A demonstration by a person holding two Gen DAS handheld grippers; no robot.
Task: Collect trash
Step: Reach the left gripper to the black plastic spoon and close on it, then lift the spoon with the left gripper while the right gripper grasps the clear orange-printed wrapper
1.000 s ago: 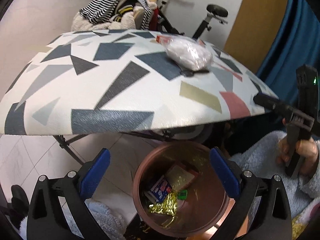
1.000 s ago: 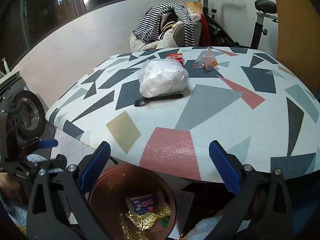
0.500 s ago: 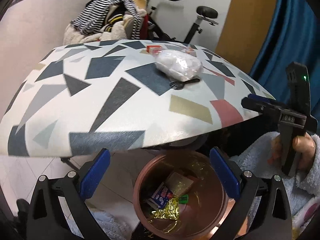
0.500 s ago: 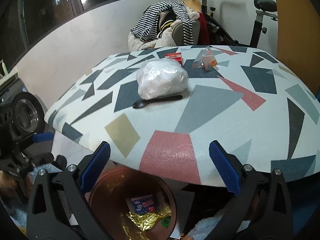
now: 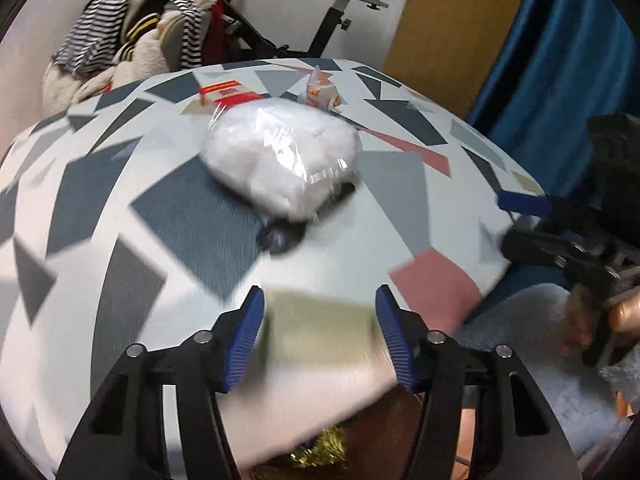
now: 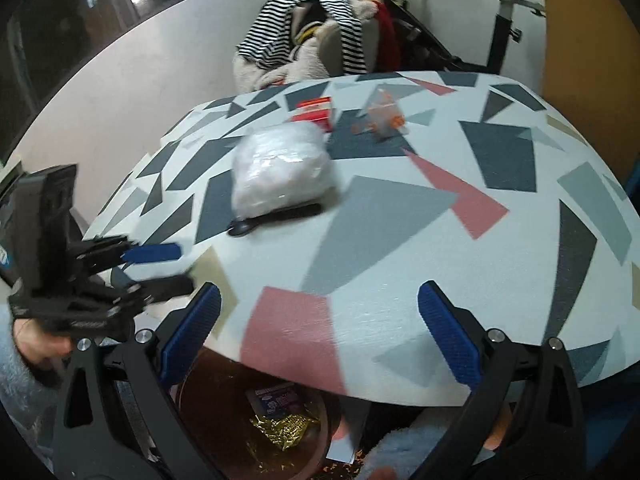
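Observation:
A white plastic-wrapped bundle lies on the patterned table, with a black spoon against its near side. Behind it lie a red and white box and a clear orange wrapper. My left gripper is open and empty over the table's near edge, short of the spoon. My right gripper is open and empty over the table's near edge; it also shows in the left wrist view. The bundle, spoon, box and wrapper show in the right wrist view. The brown bin holds wrappers below the table edge.
A chair piled with striped clothes and an exercise bike stand behind the table. A blue curtain hangs at the right. The left gripper shows at the left of the right wrist view.
My left gripper has risen from over the bin and moved forward above the table toward the bundle and spoon. My right gripper has moved a little forward.

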